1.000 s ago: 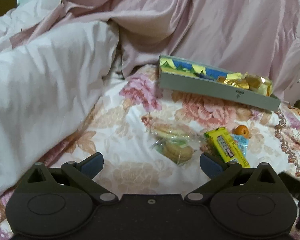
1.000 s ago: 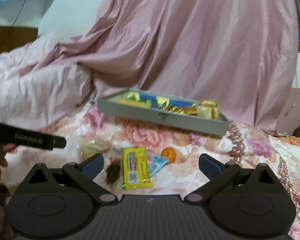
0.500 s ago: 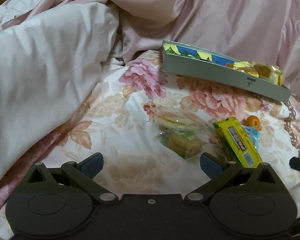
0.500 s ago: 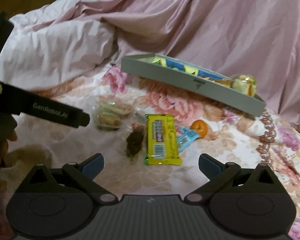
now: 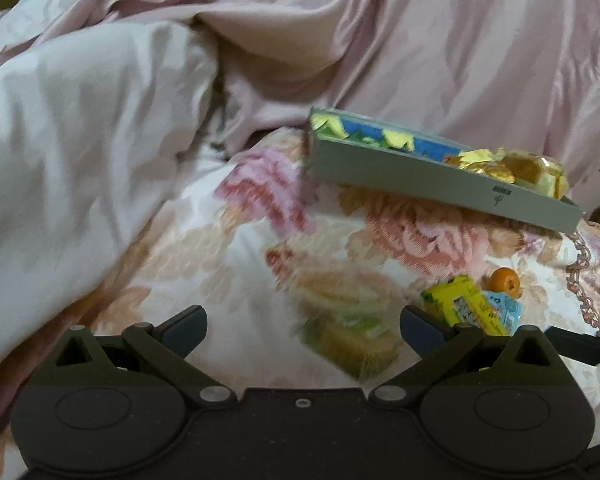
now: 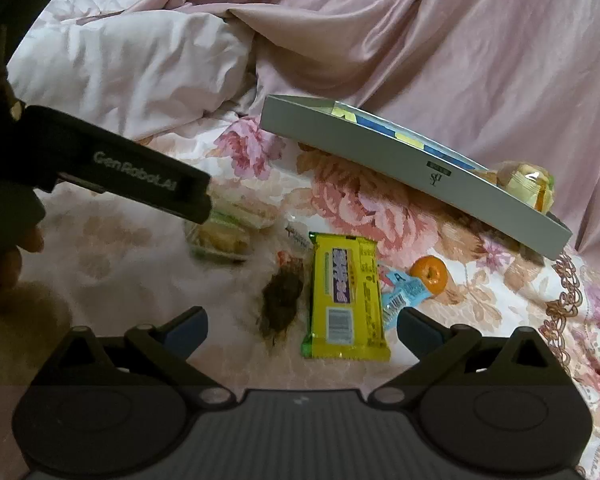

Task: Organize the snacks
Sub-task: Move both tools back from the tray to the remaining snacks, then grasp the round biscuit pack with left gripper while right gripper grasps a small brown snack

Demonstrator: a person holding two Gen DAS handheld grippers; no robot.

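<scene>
Glossy yellow wrapper lies flat on floral cotton; left tongs and right tongs both gape.

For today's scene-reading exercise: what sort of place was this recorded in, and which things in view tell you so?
Most likely a bedroom, on a bed. The snacks lie on a floral bedsheet, a rumpled pink duvet is heaped behind them, and a grey tray rests on the soft surface rather than on a table.
</scene>
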